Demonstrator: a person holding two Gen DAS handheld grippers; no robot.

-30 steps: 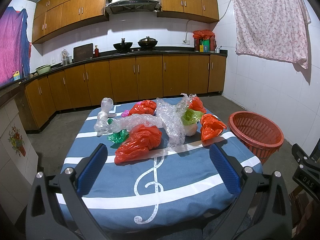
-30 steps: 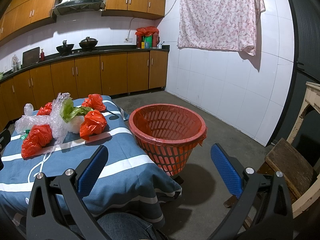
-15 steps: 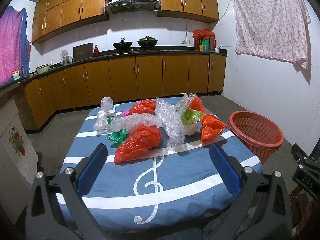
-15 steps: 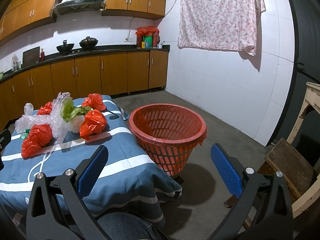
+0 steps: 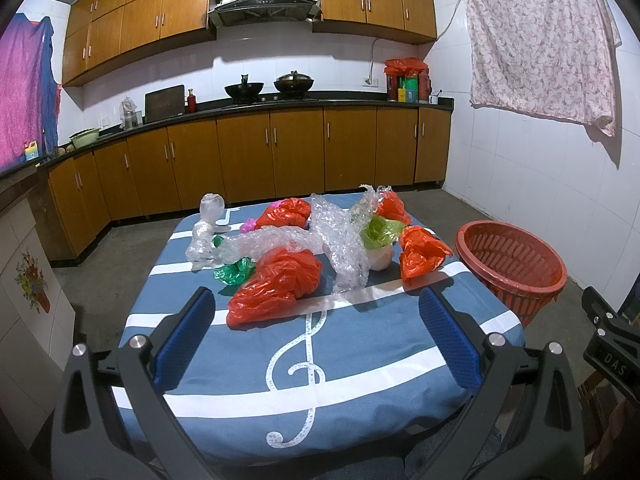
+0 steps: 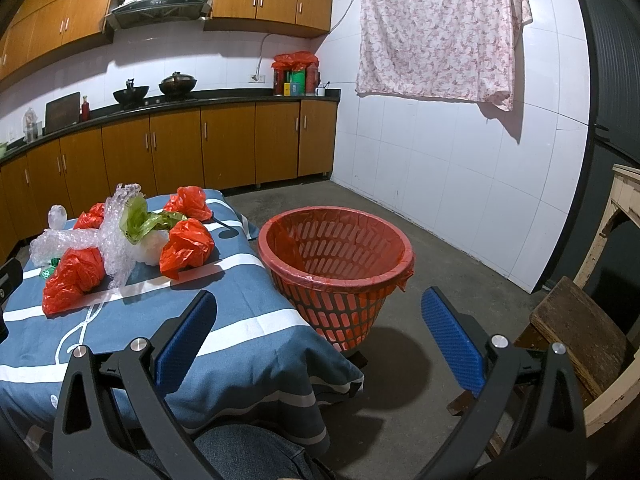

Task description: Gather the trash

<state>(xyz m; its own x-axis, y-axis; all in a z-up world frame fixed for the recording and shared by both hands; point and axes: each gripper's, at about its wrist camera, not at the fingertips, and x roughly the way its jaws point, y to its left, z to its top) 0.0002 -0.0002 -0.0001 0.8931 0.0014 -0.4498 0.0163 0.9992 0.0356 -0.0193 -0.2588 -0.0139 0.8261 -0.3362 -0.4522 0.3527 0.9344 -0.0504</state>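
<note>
Tablecloth (image 5: 360,360) under crumpled plastic trash (image 5: 276,284)

The letters "DAS" stand in pale capitals on a black gripper part (image 5: 610,354) at the right edge of the left wrist view. A white treble clef is printed on the blue striped tablecloth (image 5: 360,364). Labels on the distant countertop containers (image 5: 406,90) are too small to read.

Light: bright, even indoor lighting from overhead.
Shadows: soft ones under the red basket (image 6: 336,264) and the hanging cloth (image 6: 436,28).
Glare: mild sheen on the bubble wrap (image 5: 340,240).
Distortion: strong fisheye curving, dark vignetted corners.
Focus: sharp throughout.
</note>
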